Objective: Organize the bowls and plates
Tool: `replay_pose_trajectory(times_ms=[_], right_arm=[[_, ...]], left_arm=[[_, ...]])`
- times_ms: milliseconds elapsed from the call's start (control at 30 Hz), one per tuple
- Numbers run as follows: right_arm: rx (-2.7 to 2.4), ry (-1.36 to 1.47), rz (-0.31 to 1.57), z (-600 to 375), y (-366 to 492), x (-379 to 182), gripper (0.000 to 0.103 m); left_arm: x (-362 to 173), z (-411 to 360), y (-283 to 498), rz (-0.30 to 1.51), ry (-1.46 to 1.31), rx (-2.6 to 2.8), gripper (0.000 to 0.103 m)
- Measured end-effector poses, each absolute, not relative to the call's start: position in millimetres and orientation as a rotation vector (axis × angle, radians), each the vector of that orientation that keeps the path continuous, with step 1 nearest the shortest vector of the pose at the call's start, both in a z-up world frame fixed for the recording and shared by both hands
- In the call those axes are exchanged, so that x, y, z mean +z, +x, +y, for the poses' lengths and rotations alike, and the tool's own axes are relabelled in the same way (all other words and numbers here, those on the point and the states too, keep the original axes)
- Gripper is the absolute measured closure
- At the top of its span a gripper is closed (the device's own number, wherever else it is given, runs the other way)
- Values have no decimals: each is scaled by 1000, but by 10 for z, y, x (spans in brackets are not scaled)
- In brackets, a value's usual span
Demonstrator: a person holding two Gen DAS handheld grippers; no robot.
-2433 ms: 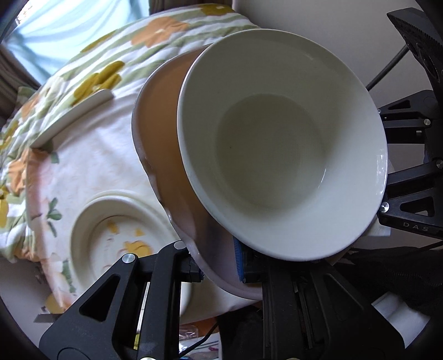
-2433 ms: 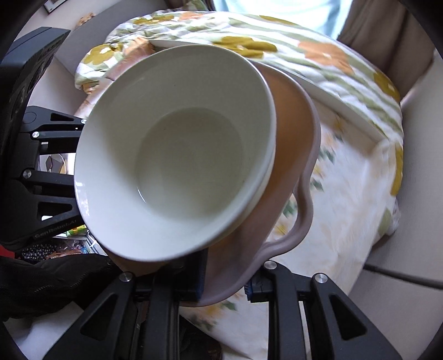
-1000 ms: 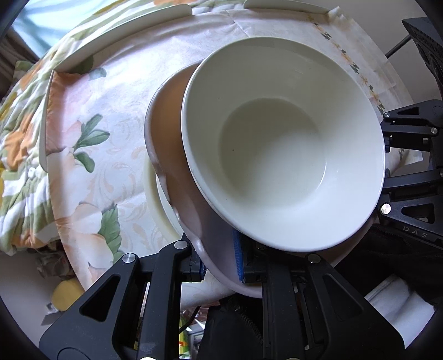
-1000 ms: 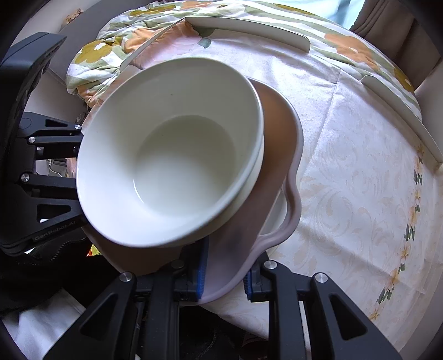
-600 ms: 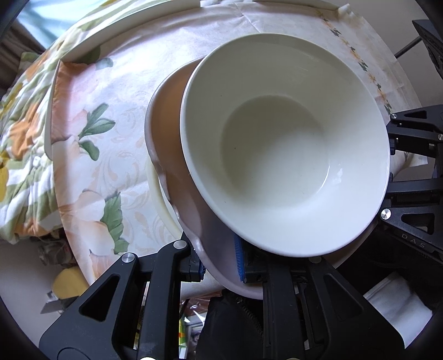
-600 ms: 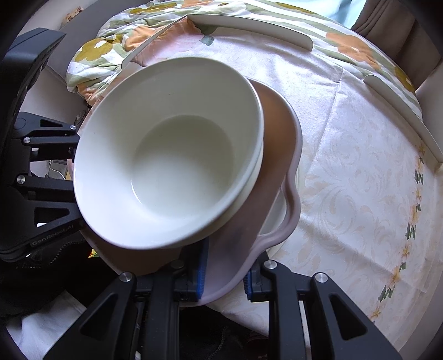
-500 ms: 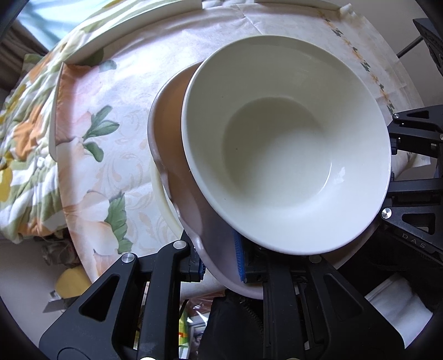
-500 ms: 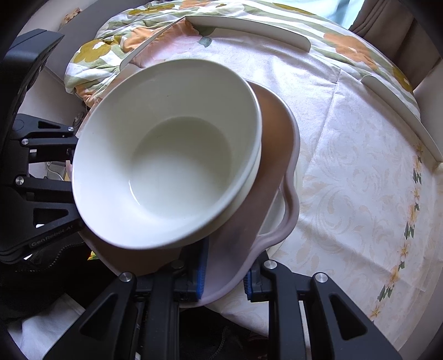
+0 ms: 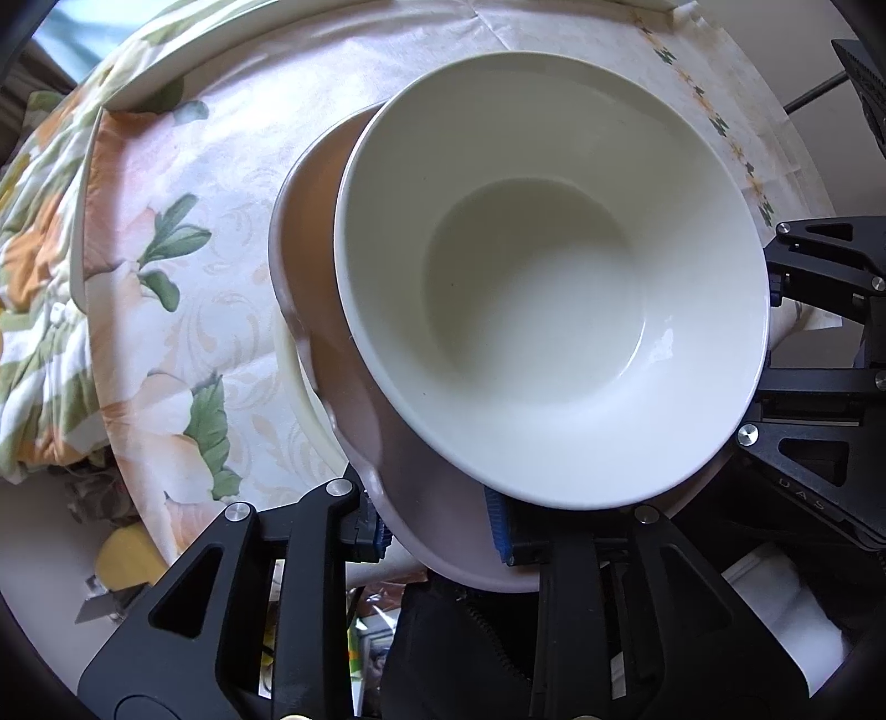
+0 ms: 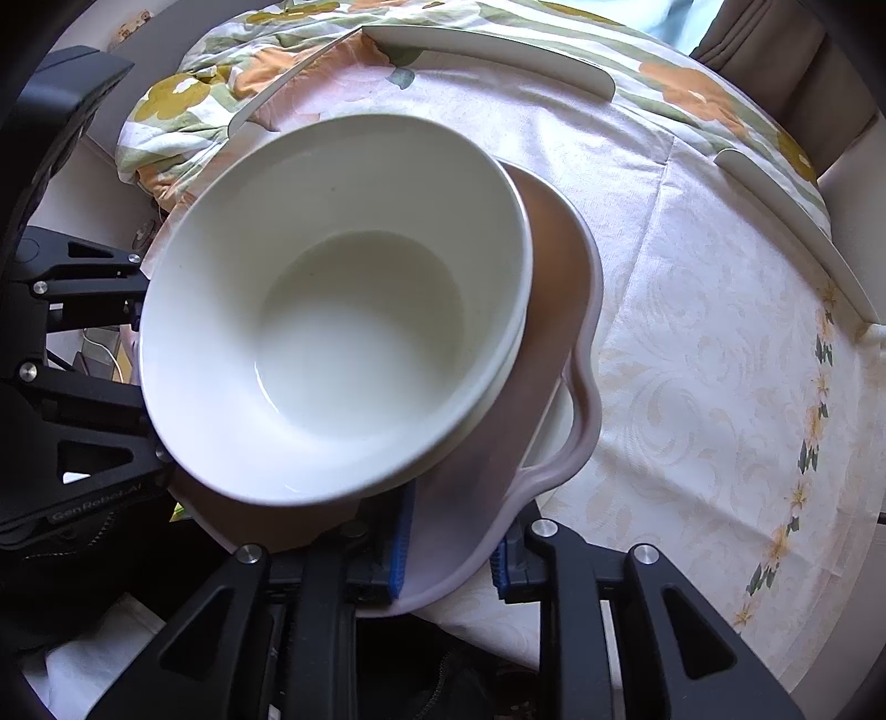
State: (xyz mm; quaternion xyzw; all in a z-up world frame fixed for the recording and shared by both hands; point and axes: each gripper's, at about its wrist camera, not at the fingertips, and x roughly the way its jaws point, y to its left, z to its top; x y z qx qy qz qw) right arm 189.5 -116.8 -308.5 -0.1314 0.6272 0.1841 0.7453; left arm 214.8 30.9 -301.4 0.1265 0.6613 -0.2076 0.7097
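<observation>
A white bowl (image 9: 542, 288) sits stacked on a pale pink plate with a wavy rim (image 9: 310, 221). My left gripper (image 9: 437, 531) is shut on the pink plate's near rim. My right gripper (image 10: 451, 545) is shut on the same plate's opposite rim (image 10: 559, 454), and the bowl (image 10: 343, 310) fills that view. Under the pink plate the cream edge of another dish (image 9: 296, 382) shows, also in the right wrist view (image 10: 554, 426). Whether the stack rests on it I cannot tell.
A round table under a floral cloth (image 9: 183, 310) lies below, with white rim guards (image 10: 487, 47) at its far edge. A flowered quilt (image 9: 33, 266) hangs at the side. The other gripper's black frame (image 9: 819, 354) is close beside the bowl.
The stack came over the table from above the quilt and lowered toward the cloth. In the last half second it shifted only slightly. Both grips stay shut.
</observation>
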Motion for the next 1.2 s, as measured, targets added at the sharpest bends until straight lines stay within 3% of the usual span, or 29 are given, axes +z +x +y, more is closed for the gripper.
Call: replay_pose_trajectory(times_ms=[167, 433, 500, 567, 700, 933, 1200], right_arm=[[393, -277, 1372, -1183, 1890, -3059, 81], [363, -272, 1377, -1191, 1879, -3002, 80], [340, -277, 1376, -1205, 1876, -2940, 76], [329, -267, 1384, -1220, 1867, -2877, 73], [291, -249, 1385, -1256, 1809, -2764, 64], [296, -187, 1307, -1337, 1569, -2429, 64], [273, -129, 932, -1506, 823, -1372, 64]], left_arm=[[-2962, 377, 2129, 1456, 263, -481, 78], [-2902, 340, 2085, 1454, 291, -517, 63], [-2849, 335, 2072, 1447, 306, -518, 44], [-2776, 341, 2063, 1435, 311, -528, 33], [-2647, 353, 2020, 1422, 329, -544, 32], [-2287, 472, 1787, 1349, 280, -475, 32], [-1287, 657, 1035, 1003, 80, -278, 32]])
